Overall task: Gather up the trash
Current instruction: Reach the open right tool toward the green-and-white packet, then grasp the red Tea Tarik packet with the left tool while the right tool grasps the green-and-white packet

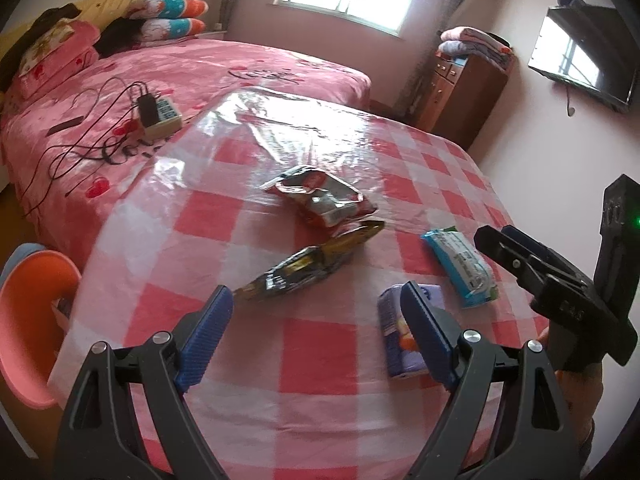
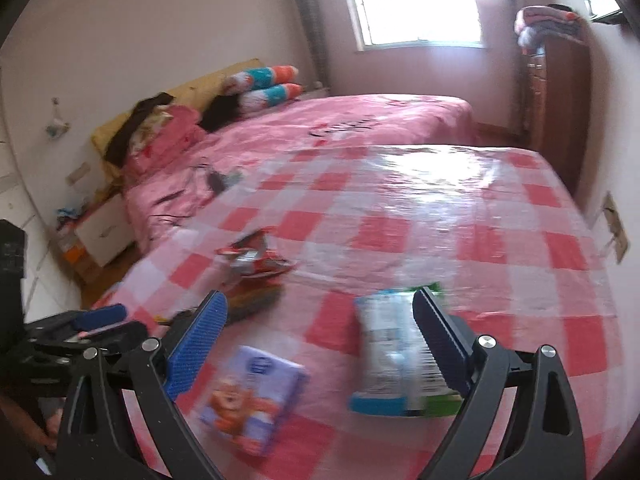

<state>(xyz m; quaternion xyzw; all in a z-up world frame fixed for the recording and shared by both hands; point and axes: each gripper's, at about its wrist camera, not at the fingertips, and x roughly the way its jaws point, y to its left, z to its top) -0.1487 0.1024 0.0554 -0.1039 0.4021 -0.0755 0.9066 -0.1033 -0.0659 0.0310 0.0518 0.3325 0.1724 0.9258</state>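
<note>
Trash wrappers lie flat on the slick checked tablecloth [image 1: 320,360]. Both the left gripper [image 1: 316,320] and the right gripper [image 2: 320,344] hover with jaws apart, empty. The purple packet [image 2: 252,396] and the blue-and-white packet [image 2: 396,356] could slide away from closing pads.

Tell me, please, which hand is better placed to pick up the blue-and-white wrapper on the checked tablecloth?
Probably the right. Its open tongs already point at the blue-and-white wrapper, which lies just ahead beside one finger. The left tongs, also open, face the purple packet and dark wrapper instead.

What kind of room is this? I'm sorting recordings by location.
Most likely a home bedroom: a bed with pink bedding, stacked pillows at its head, and a wall-mounted television.
</note>
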